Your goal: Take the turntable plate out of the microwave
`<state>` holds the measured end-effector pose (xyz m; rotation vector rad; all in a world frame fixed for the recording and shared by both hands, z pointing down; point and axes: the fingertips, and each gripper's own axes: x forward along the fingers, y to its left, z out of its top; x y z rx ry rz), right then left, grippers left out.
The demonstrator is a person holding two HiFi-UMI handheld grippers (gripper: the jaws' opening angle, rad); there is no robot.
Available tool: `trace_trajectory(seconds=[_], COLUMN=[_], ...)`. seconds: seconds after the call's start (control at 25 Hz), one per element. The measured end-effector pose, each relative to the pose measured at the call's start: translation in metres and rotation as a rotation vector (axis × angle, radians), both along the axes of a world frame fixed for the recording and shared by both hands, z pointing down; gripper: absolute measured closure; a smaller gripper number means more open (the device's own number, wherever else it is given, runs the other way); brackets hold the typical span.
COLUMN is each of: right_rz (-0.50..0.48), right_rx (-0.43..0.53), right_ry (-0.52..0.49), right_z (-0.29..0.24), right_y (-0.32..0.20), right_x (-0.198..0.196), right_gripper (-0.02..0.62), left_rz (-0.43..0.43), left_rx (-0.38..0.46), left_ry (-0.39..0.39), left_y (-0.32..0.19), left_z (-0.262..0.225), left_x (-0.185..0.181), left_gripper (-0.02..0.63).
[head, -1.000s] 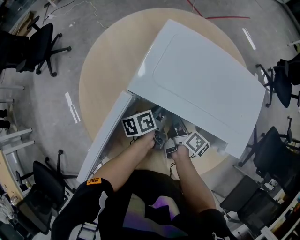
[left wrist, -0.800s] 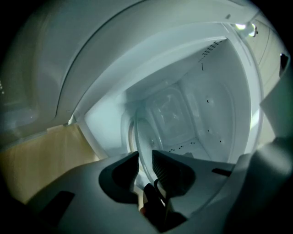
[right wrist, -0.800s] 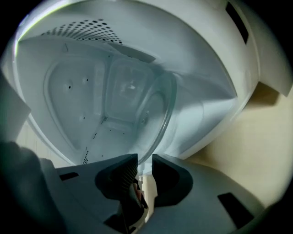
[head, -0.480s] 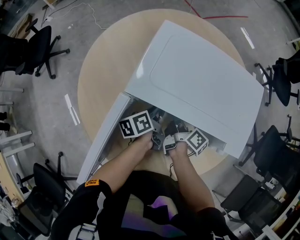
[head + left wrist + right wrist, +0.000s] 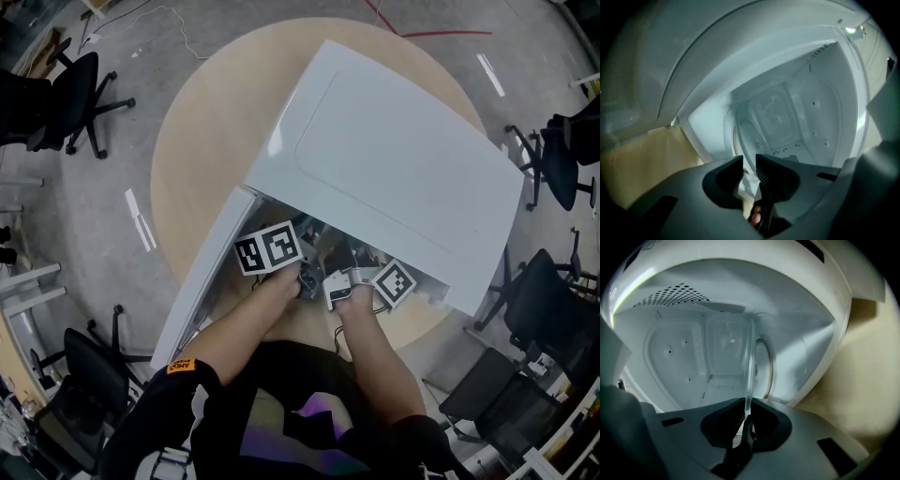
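The white microwave (image 5: 394,159) lies on a round wooden table (image 5: 202,122), its door (image 5: 211,272) swung open to the left. Both grippers reach into the opening side by side. The clear glass turntable plate (image 5: 750,357) shows edge-on inside the white cavity, and my right gripper (image 5: 748,411) is shut on its near rim. In the left gripper view the plate's rim (image 5: 737,136) curves down into the narrow gap of my left gripper (image 5: 749,164), whose jaws stand close around it. In the head view the microwave's top hides the jaws of the left gripper (image 5: 305,272) and right gripper (image 5: 347,274).
The cavity's white walls (image 5: 684,357) close in around both grippers. A vent grille (image 5: 675,294) shows on one wall in the right gripper view. Office chairs (image 5: 70,89) stand on the grey floor around the table, and a bare tabletop strip (image 5: 300,323) shows before the opening.
Both grippers have stayed at the microwave's opening, and the left one has shifted slightly to the left. Little else differs.
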<state>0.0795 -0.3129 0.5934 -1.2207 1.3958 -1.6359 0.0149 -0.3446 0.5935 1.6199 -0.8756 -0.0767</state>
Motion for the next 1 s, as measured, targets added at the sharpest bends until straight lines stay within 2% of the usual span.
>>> trace_trajectory(seconds=[0.24,0.52,1.0], right_rz=[0.002,0.016,0.011], right_rx=[0.0,-0.013,-0.006], right_ry=[-0.008,-0.023,-0.012], right_z=[-0.003,0.002,0.005], right_y=[-0.002,0.004,0.0], right_x=[0.0,0.0,0.002], right_gripper=[0.548,0.548,0.546], left_rz=[-0.005,-0.029,-0.037], left_rx=[-0.007,-0.033,-0.026], left_ry=[0.04,0.059,0.082], left_y=[-0.009,-0.008,-0.007], left_z=[0.001,0.006,0.002], left_x=[0.003,0.005,0.005], left_gripper=[0.483,0.491,0.511])
